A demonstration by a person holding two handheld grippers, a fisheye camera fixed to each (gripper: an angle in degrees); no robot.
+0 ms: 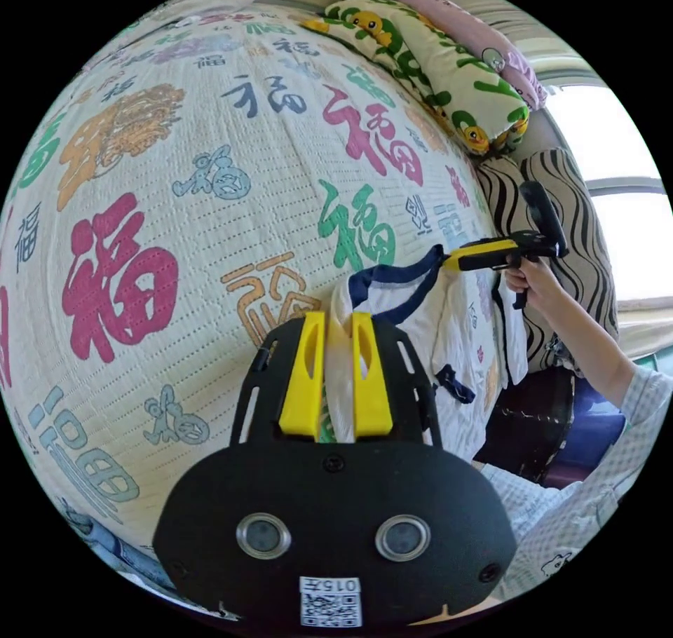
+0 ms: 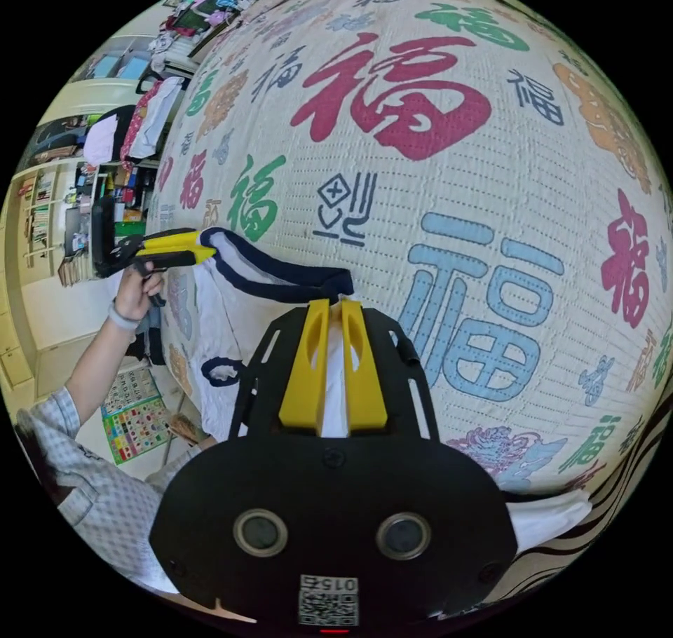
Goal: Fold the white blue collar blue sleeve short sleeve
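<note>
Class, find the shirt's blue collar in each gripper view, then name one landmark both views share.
Left gripper view: collar just above the left claw, right of centre.
Right gripper view: collar arcs left above the right claw.
Shared landmark: the green character on the bedspread, beside the collar.

- The bedspread [image 1: 210, 175] is printed all over with the character 福: large and red at nine o'clock in the left gripper view, green near the middle, pink and dark blue toward twelve.
- In the right gripper view the bedspread [image 2: 533, 175] shows 福 in red at twelve o'clock (the largest) and pale blue right of centre.
</note>
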